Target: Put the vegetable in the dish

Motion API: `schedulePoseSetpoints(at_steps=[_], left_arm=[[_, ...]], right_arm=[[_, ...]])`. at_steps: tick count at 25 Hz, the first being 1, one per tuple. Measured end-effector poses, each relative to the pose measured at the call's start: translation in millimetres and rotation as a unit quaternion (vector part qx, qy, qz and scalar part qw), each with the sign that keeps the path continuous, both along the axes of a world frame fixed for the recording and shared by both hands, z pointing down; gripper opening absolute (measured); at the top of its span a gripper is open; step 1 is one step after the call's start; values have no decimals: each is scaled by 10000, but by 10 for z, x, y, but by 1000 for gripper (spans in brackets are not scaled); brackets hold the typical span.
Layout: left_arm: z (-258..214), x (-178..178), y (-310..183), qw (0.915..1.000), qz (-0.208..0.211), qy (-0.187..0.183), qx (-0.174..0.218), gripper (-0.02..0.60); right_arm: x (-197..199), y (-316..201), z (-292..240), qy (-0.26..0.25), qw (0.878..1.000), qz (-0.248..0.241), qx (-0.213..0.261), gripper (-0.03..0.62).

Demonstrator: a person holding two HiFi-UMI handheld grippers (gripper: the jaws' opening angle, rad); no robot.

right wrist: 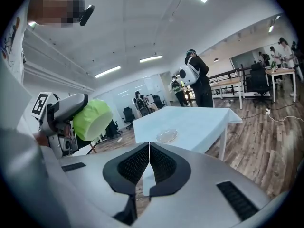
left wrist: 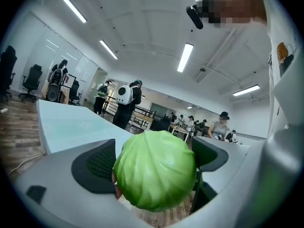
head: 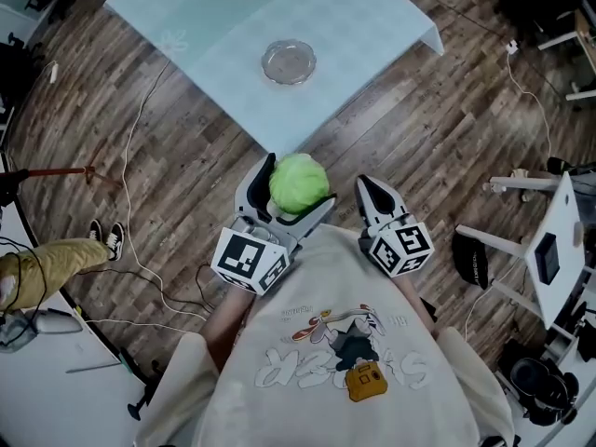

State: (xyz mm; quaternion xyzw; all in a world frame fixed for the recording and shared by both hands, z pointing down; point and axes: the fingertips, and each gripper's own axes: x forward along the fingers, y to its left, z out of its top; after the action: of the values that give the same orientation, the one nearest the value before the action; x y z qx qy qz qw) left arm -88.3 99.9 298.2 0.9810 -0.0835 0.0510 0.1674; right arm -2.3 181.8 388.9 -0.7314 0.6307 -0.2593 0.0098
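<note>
Bright green cabbage [head: 298, 182], clear glass dish [head: 289, 61], pale blue tablecloth [head: 363, 21], brown wood-plank floor [head: 447, 128].

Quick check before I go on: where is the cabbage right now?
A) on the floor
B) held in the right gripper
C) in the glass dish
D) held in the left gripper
D: the left gripper has its jaws shut on the cabbage, while the glass dish on the table sits empty and the right gripper is shut on nothing.
</note>
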Motion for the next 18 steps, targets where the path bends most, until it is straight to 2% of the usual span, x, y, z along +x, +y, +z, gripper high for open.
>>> schedulePoseSetpoints(at_steps=[5, 10, 14, 18], left_arm=[[81, -35, -257, 10000, -40, -20, -87, 511], [229, -17, -390, 9993, -28, -152, -330, 511], [291, 55, -562, 9988, -219, -242, -362, 511], [336, 213, -813, 9973, -510, -256, -452, 511]], right_arm=[[-69, -301, -4, 126, 9997, -167, -81, 21], [-79, -454, 109, -72, 9993, -259, -278, 21], [14, -636, 175, -31, 9985, -428, -346, 21], [124, -922, 203, 17, 9959, -843, -318, 21]])
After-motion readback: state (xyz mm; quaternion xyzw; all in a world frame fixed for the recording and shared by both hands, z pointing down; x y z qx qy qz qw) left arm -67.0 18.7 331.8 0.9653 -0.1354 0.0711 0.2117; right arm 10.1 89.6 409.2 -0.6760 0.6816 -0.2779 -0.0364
